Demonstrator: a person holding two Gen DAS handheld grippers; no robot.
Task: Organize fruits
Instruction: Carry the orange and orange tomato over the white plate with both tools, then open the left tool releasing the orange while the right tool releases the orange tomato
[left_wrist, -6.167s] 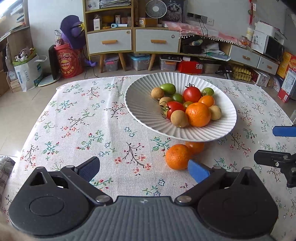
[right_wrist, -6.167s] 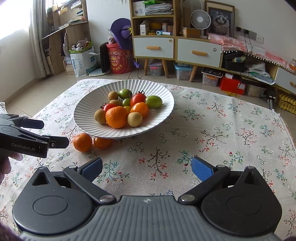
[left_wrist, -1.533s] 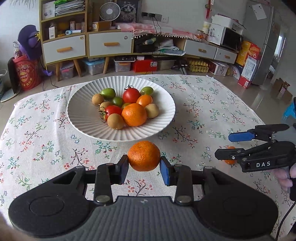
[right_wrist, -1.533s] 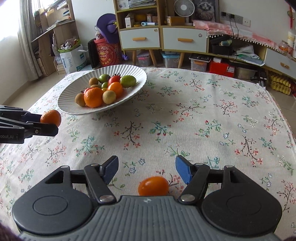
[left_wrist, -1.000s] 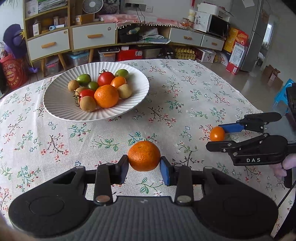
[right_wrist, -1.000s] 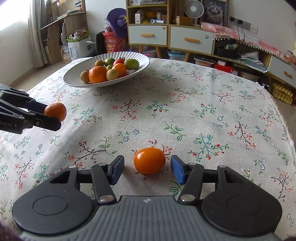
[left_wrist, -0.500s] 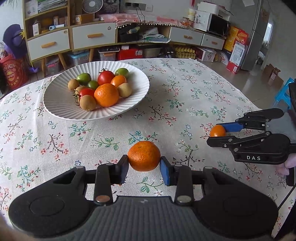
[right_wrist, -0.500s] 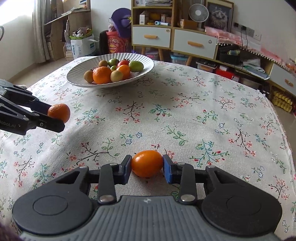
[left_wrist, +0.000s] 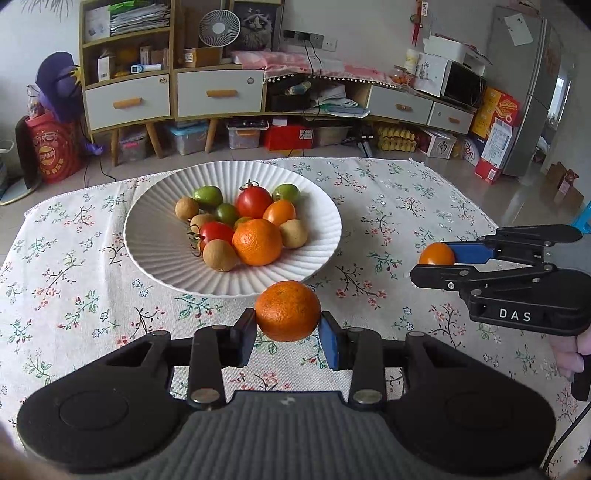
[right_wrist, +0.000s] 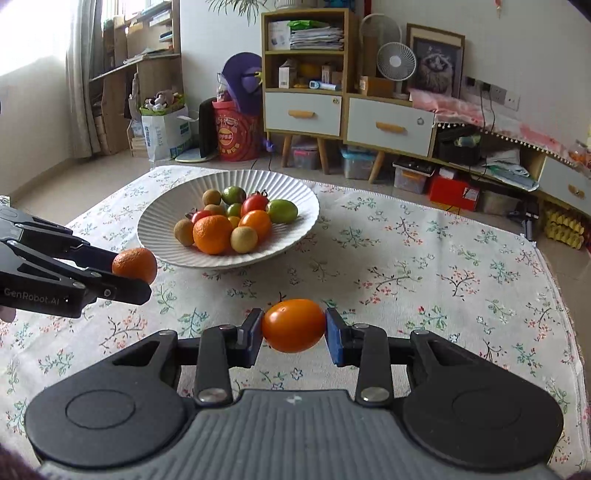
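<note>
The mandarin sits clamped between the two pads of the left gripper, held in the air just in front of the near rim of the white ribbed plate. To the right of the plate, and well clear of it, the right gripper pinches a smooth orange tomato; its jaws have just been closing and the pads now press on the fruit's two ends. Both fruits hang above the flowered tablecloth. On the plate lies a heap of fruit: a second mandarin, red tomatoes, green ones and pale brown round fruits. Behind the plate stands a cabinet with drawers.
</note>
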